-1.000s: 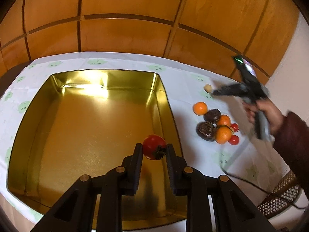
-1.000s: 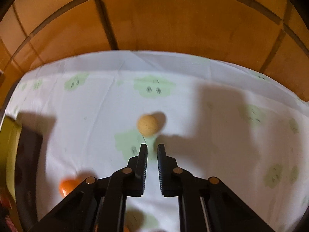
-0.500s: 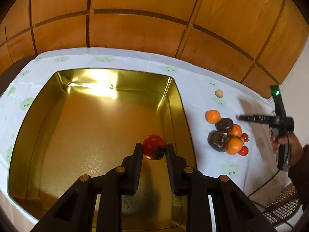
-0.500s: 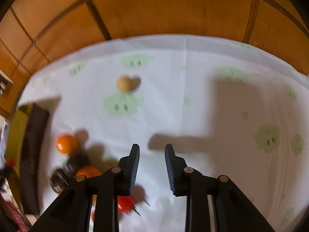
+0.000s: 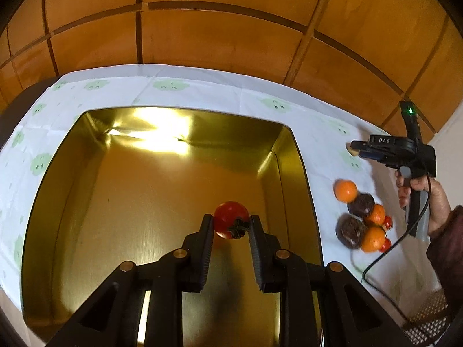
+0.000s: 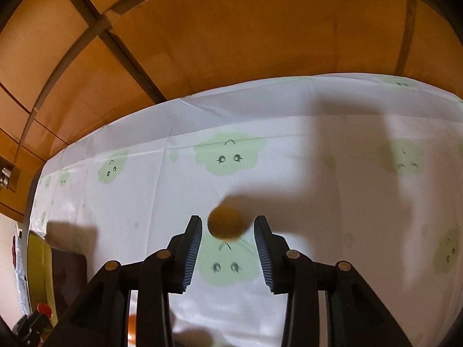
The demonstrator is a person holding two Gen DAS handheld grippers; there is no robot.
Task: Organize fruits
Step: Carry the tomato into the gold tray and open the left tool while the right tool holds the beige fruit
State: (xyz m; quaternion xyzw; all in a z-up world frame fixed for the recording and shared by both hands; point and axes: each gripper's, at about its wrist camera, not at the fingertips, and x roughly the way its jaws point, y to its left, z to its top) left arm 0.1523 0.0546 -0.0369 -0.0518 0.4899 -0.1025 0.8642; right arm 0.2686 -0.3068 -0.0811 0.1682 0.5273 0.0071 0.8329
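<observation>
My left gripper (image 5: pixel 231 222) is shut on a red tomato (image 5: pixel 231 219) and holds it above the floor of a gold metal tin (image 5: pixel 86 173). My right gripper (image 6: pixel 227 225) is open, its fingers on either side of a small tan round fruit (image 6: pixel 225 221) on the white cloth; there are gaps on both sides. From the left wrist view the right gripper (image 5: pixel 354 147) is at that fruit, beyond a pile of oranges (image 5: pixel 345 190), dark fruits (image 5: pixel 351 230) and small red tomatoes (image 5: pixel 386 244).
The tin's right wall (image 5: pixel 298 190) stands between the tin floor and the fruit pile. A white cloth with green faces (image 6: pixel 228 156) covers the table. Wooden panels (image 5: pixel 217 29) stand behind. A black cable (image 5: pixel 379 260) trails from the right gripper. A wicker item (image 5: pixel 428 315) is at lower right.
My right gripper pulled back and opened, then moved forward so the tan fruit lies between its fingers. My left gripper kept the tomato over the tin.
</observation>
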